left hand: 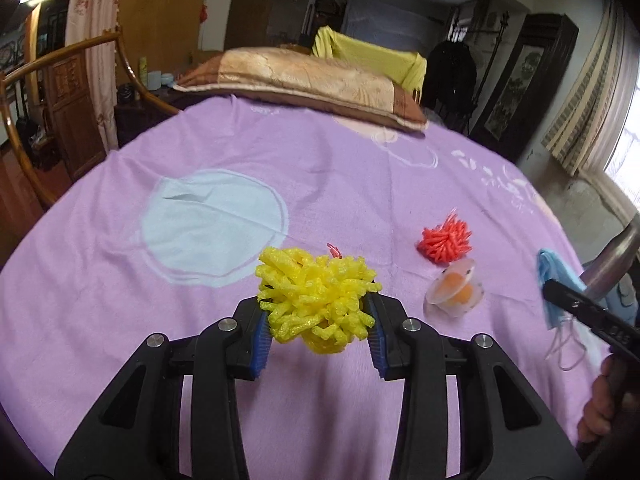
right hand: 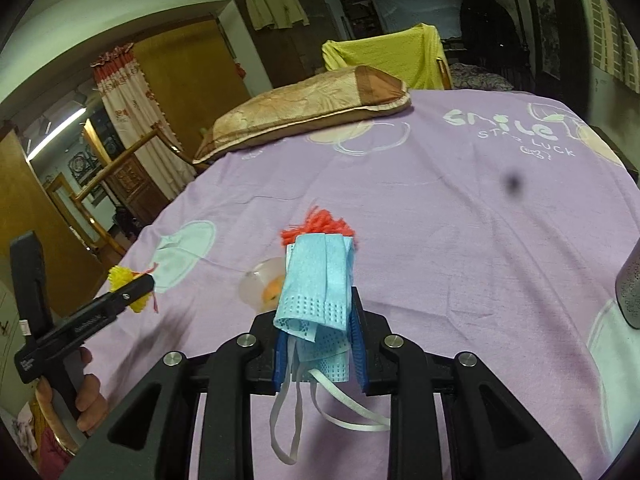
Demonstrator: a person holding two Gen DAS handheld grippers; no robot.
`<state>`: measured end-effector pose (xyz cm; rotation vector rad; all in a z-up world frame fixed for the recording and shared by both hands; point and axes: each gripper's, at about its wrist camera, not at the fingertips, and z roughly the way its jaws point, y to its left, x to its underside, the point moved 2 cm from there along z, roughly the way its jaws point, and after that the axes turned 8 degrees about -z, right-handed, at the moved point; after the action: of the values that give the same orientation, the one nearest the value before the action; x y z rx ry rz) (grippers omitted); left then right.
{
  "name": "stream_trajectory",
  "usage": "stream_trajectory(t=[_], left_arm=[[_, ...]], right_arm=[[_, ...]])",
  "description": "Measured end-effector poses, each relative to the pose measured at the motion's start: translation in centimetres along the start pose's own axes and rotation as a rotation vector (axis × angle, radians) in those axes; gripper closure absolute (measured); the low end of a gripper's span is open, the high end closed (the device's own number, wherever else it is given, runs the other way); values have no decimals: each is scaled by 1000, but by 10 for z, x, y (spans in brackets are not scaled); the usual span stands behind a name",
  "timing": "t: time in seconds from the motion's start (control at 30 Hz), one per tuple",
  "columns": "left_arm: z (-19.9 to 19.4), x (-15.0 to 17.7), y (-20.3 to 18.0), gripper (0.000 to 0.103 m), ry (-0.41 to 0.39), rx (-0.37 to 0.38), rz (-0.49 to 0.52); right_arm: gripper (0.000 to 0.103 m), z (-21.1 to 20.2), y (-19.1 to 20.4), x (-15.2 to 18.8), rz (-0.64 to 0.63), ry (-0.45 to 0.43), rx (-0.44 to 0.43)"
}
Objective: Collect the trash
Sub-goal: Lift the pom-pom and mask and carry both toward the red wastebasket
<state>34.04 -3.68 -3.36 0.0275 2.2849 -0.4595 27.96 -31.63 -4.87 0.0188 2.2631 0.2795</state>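
My left gripper (left hand: 316, 302) is shut on a yellow foam fruit net (left hand: 312, 280), lifted above the purple bedsheet (left hand: 320, 168). On the sheet to its right lie a red foam net (left hand: 444, 240) and a clear plastic cup (left hand: 454, 290) with something orange inside. My right gripper (right hand: 320, 312) is shut on a folded blue face mask (right hand: 316, 280), whose white ear loops dangle below. Behind the mask, the red foam net (right hand: 320, 220) and the plastic cup (right hand: 260, 284) are partly hidden. At the far left, the left gripper (right hand: 142, 284) shows with the yellow net (right hand: 120, 276), a person's hand (right hand: 88, 396) on its handle.
A tan pillow (left hand: 304, 76) lies at the far end of the bed. A wooden chair (left hand: 60, 80) stands to the left, and a chair draped in yellow cloth (left hand: 372, 56) sits beyond the pillow. A grey metal cylinder (right hand: 630, 288) stands at the right edge.
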Motion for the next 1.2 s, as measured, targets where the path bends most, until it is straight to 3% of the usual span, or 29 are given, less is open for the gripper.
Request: stream_trajectory(t=[0.37,0.53,0.67,0.8,0.97,1.0,1.07,1.13,1.2], left_arm=[[-145,33,46,63,-167,-114,-38],[-205,72,99,63,-203,-226,-104],[-236,115,153,63,-179,-321,-192],[-243,164,215,63,-102,-400,-286],[-217,211,271,59,32,-437,-358],[-212,216,276,57,48,-441,-366],[-206,230,290,36,74,-450,-394],[-205,237,299,25,80,-459,-421],[-208,236,306,23,68,-464,-431]], right_arm=[[77,-39,44,11,-70,-91,-121],[77,-58,74,28,-108,-111,-194],[77,-66,110,39,-150,-92,-269],[77,-78,151,49,-230,-89,-300],[77,-86,205,66,-309,-64,-333],[77,-83,217,69,-323,-50,-343],[77,-79,236,75,-345,-23,-364],[77,-72,259,83,-371,16,-392],[77,-65,281,92,-399,54,-420]])
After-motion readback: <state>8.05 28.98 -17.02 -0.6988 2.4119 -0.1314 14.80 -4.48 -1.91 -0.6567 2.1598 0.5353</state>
